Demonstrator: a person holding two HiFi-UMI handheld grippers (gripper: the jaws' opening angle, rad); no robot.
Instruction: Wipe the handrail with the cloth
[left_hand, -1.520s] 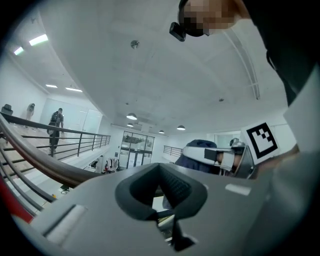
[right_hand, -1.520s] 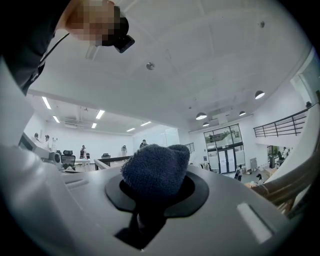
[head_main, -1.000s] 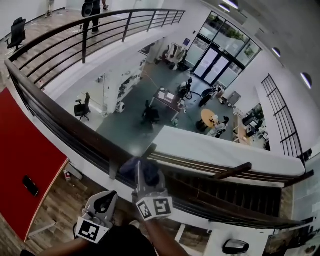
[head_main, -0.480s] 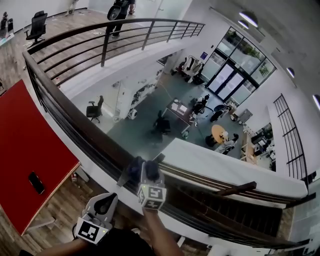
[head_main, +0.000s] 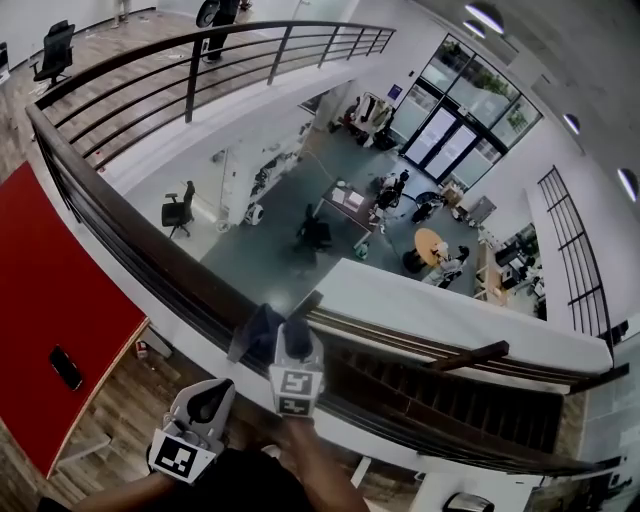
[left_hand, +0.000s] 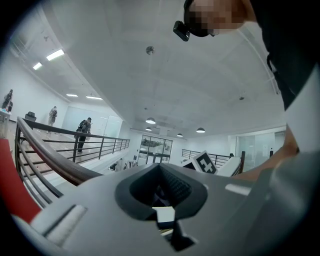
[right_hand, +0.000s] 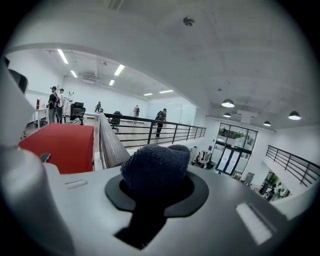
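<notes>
The dark wooden handrail curves from the upper left down across the head view. My right gripper rests on top of it, shut on a dark blue cloth that is pressed against the rail. In the right gripper view the bunched cloth fills the jaws, and the handrail runs away to the left. My left gripper hangs below the rail close to my body. It is shut and holds nothing, and its own view shows the handrail at left.
Beyond the rail is a drop to a lower floor with desks and people. A red surface with a black phone lies on my left. A far railing borders a walkway where people stand. More rails run off to the right.
My right gripper has turned on the rail with the cloth still under it, so its marker cube now shows one face. The left gripper has hardly moved.
</notes>
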